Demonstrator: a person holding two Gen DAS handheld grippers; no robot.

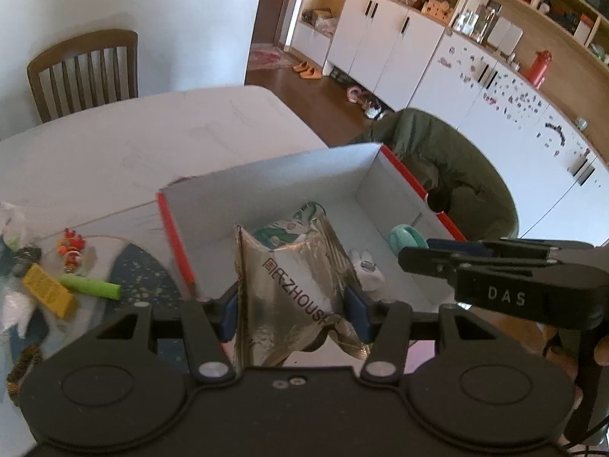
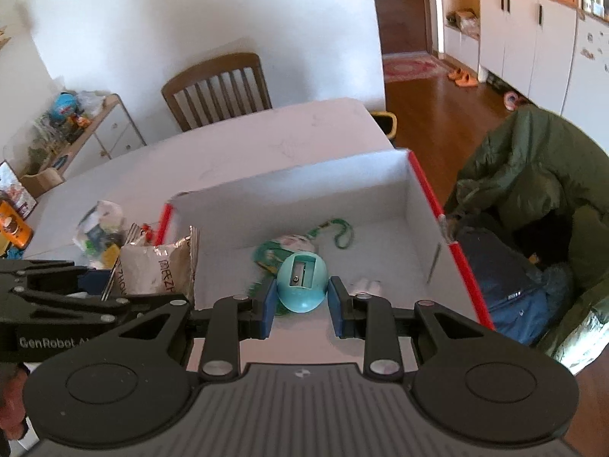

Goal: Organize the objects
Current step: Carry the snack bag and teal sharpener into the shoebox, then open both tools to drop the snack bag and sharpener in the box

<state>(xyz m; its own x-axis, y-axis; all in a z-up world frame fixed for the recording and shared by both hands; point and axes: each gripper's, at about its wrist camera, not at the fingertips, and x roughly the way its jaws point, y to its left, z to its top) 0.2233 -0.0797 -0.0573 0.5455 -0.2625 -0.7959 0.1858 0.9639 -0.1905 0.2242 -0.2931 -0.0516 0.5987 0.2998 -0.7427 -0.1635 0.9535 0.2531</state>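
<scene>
Over the table's open box (image 2: pixel 415 205), both grippers should part squarely: left gripper (image 1: pixel 291 306) clamps the foil packet (image 1: pixel 293 285), right gripper (image 2: pixel 302 304) the teal sharpener (image 2: pixel 302 282).

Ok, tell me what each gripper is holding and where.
Left gripper: silver snack bag, pinched across its sides. Right gripper: teal egg-shaped sharpener, by its sides.

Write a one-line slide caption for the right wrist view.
Right hand-held gripper holds a teal egg-shaped sharpener over the red-edged white box.

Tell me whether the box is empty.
Not empty. The box already holds a green-corded charm and a small white item on its floor.
</scene>
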